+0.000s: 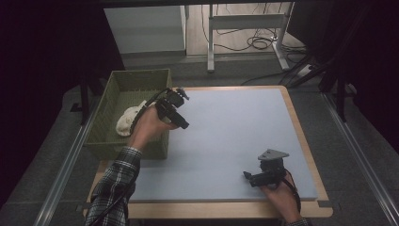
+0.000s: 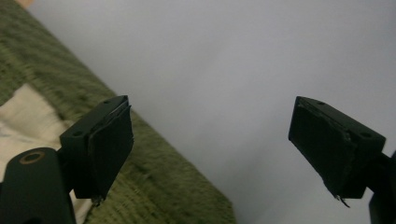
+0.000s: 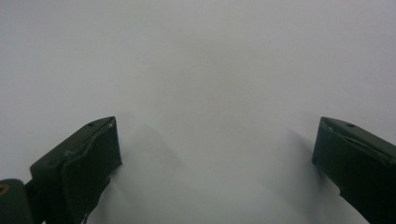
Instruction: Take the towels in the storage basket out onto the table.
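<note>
Fingers (image 2: pixel 109 149) of the left gripper (image 1: pixel 175 114) are spread wide with nothing between them; same for the right gripper (image 1: pixel 256 179), jaws wide apart and empty. Left gripper hovers at the right rim of the green basket (image 1: pixel 110 96), jaws pointing out over the blue mat (image 1: pixel 235 136). White cloth (image 1: pixel 128 120) lies bunched inside the basket, near its right wall, just beside the left hand (image 1: pixel 148 125) (touching or not, cannot tell). Left gripper view: one pad over the basket rim, cloth (image 2: pixel 21 121) at the left edge, mat (image 2: pixel 233 70) beyond. Right gripper sits low over the mat's near right corner, well apart from the basket, held by the right hand (image 1: pixel 281 195). Right gripper view: both pads (image 3: pixel 88 163) over bare mat (image 3: pixel 210 70). Plaid sleeve (image 1: pixel 115 188) on the left arm.
</note>
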